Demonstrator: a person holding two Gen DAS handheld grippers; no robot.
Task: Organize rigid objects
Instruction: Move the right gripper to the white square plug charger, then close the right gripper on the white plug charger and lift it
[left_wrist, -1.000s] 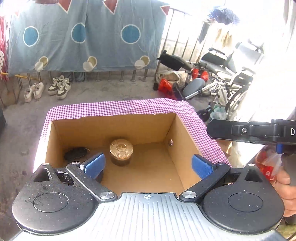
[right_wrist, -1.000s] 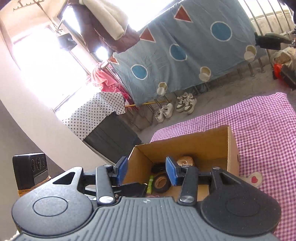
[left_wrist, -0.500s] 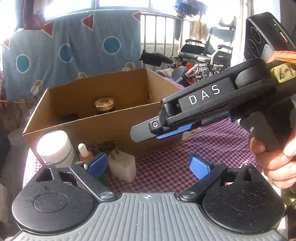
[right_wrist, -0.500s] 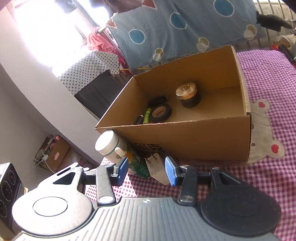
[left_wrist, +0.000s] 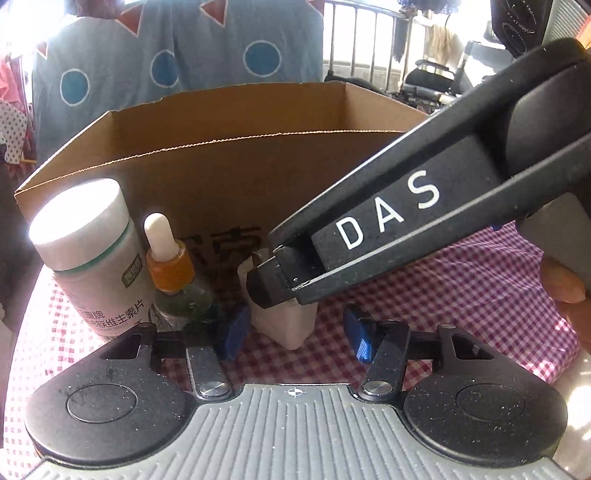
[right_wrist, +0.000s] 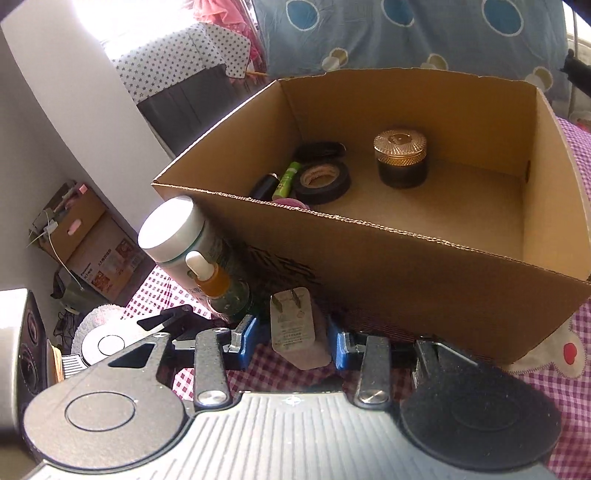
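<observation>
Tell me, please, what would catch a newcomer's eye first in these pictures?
The open cardboard box on the checked cloth, holding a gold-lidded jar and a black tape roll. In front of it, the right gripper is closing around a white plug adapter, beside a white-capped bottle and a dropper bottle.

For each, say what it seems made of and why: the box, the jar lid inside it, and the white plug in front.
Box: corrugated cardboard, matte brown, with a fluted, ragged cut rim.
Jar lid: probably metal or metallised plastic, shiny gold with ridged facets.
Plug: smooth off-white plastic body, two flat metal prongs.
</observation>
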